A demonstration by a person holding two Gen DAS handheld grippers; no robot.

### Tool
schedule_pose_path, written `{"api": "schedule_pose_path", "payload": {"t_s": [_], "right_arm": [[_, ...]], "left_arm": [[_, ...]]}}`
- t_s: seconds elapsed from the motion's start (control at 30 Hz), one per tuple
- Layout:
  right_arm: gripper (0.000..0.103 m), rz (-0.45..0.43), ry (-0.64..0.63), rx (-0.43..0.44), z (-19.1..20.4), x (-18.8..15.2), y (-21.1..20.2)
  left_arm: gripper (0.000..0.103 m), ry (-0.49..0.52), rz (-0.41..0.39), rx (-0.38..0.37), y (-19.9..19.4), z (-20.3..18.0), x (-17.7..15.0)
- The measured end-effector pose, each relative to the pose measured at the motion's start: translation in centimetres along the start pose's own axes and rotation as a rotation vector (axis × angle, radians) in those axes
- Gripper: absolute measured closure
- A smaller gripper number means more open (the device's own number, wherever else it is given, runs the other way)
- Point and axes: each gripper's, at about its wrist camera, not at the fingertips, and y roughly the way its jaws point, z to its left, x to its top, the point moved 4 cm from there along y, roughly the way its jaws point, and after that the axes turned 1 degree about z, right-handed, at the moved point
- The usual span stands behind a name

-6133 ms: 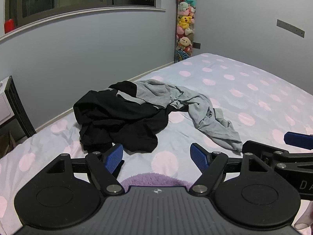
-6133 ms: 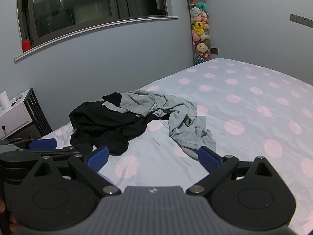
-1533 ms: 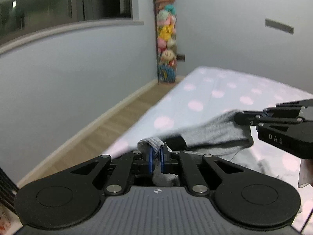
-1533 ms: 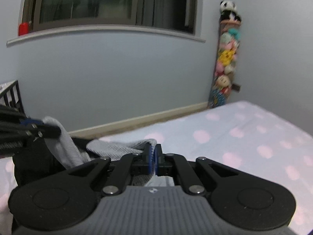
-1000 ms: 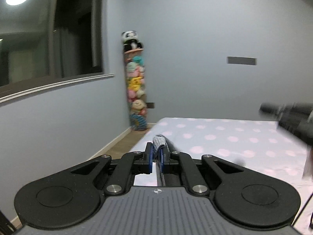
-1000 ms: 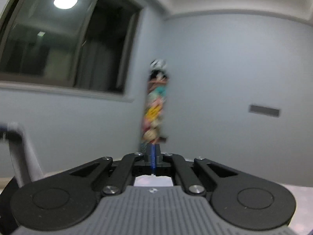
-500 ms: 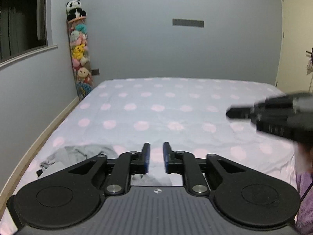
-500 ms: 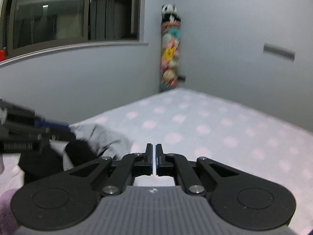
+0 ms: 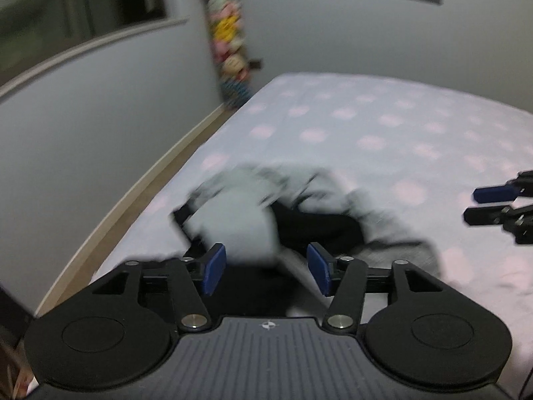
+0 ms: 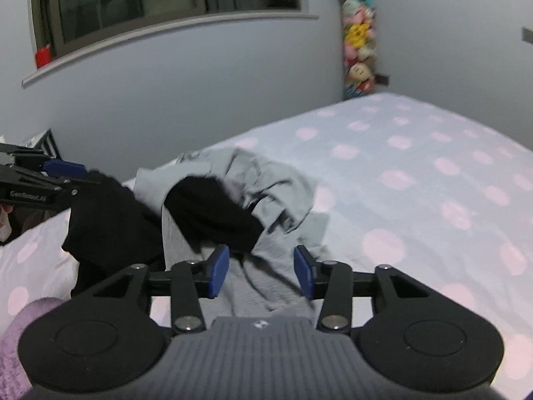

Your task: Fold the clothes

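Nearest the right wrist camera, the right gripper (image 10: pixel 261 275) has just been opening; its blue pads stand apart over soft, rumpled grey garment (image 10: pixel 266 186) cloth without pressing it. Beside it the left gripper (image 9: pixel 266 275) has likewise just been opening, jaws wide, blurred grey fabric between them but ungripped. A limp black garment (image 10: pixel 110 220) lies tangled with the grey on the pink-dotted bed sheet (image 10: pixel 416 173). Beyond stand a column of plush toys (image 10: pixel 358 36) and a dark window (image 10: pixel 166 0).
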Motion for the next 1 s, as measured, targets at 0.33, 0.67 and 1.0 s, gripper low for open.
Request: {"api": "schedule_pose_path", "payload": {"t_s": [0.33,0.67,1.0], "right_arm": [[0.021,0.110,-0.077,0.093,4.5,-0.1,10.2],[0.037,0.139,-0.205,0.041,5.8,1.3,18.3],[0.095,-0.046,-0.160,-0.108,3.1,5.3,15.3]], "left_arm": [[0.038,-0.043,0.113,-0.018,6.1,2.2,-5.2],[0.036,-0.144,0.077,-0.047,11.5,3.1,-3.7],[0.087,-0.128,-0.029,0.026,10.2,5.3,-0.9]]}}
